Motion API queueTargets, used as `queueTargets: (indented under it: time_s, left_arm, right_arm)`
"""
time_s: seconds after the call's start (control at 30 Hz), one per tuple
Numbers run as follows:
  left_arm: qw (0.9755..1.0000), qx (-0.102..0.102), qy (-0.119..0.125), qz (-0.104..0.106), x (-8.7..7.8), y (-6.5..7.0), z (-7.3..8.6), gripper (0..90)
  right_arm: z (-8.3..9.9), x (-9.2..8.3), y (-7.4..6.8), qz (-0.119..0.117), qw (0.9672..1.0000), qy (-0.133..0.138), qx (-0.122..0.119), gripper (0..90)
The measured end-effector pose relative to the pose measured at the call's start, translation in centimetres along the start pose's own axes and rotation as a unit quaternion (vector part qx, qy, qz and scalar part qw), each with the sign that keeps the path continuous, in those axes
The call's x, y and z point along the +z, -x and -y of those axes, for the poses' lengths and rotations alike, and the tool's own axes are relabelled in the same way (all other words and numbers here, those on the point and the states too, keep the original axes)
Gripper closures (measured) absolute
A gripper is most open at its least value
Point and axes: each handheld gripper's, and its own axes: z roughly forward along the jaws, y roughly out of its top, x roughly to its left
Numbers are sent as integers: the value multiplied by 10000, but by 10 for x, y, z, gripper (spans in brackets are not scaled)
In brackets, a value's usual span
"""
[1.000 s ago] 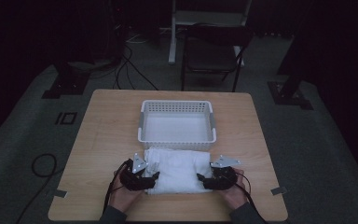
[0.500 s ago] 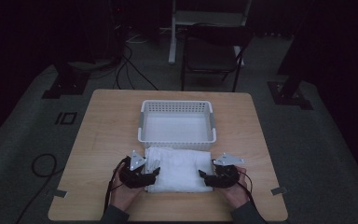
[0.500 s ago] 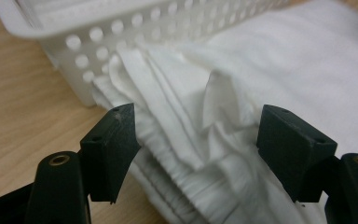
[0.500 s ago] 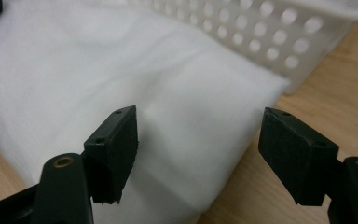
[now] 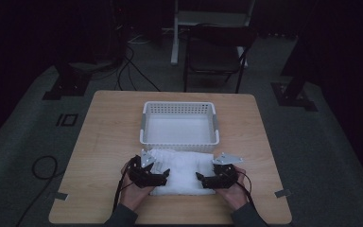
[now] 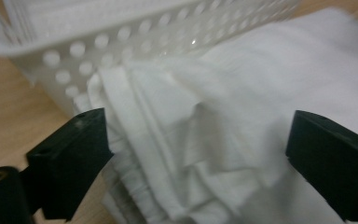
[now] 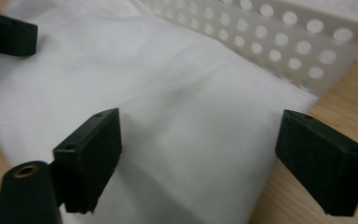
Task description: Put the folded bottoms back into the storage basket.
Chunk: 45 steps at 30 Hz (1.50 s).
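High view: folded white cloth [image 5: 182, 171] flat on the wooden table [image 5: 104, 142], between the left gripper [image 5: 157, 177] and the right gripper [image 5: 207, 179], its far edge touching the white perforated basket [image 5: 179, 124]. Left gripper view: jaws wide apart, straddling the cloth's layered edge, basket wall just beyond. Right gripper view: jaws wide apart over the cloth's corner, gripping nothing, basket ahead.

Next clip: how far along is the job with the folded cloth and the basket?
Done: the folded white cloth lies on the wooden table against the white perforated plastic basket. In hand: the left gripper and right gripper, both open, straddle its ends. Left: gripping it; probably lifting it into the basket.
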Motion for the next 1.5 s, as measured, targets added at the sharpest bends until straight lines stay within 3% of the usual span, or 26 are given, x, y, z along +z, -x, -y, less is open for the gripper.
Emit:
queueTargets:
  time_s: [0.17, 0.37, 0.43, 0.5, 0.57, 0.63, 0.97, 1.13, 1.3, 1.5]
  left_arm:
    - [9998, -121, 69, 108, 10, -9, 9, 0]
    - [9990, -382, -14, 247, 17, -13, 12, 0]
    - [9983, -493, -44, 323, 19, -16, 12, 0]
    - [9964, -670, -99, 505, 23, -20, 14, 0]
    - [9927, -927, -164, 750, 27, -26, 16, 0]
    - [9900, -1045, -188, 929, 29, -30, 18, 0]
    - [9895, -933, -197, 1087, 31, -33, 17, 0]
    - [9890, -931, -231, 1128, 31, -34, 16, 0]
    - [9880, -898, -438, 1176, 32, -35, 11, 0]
    - [9865, -923, -463, 1271, 31, -36, 11, 28]
  right_arm:
    - [1, 9, 3, 248, 9995, -205, -51, 108]
    - [3, 16, 6, 235, 9992, -308, 7, 101]
    - [3, 20, 9, 148, 9991, -365, 126, 98]
    - [4, 24, 13, 42, 9986, -436, 284, 94]
    - [5, 28, 17, -37, 9979, -494, 411, 92]
    - [6, 30, 20, -146, 9971, -531, 521, 92]
    - [11, 35, 31, -543, 9911, -607, 1052, 92]
    - [11, 35, 31, -577, 9914, -590, 1014, 98]
    - [12, 35, 32, -749, 9905, -541, 1015, 145]
    - [12, 35, 34, -897, 9890, -503, 1065, 194]
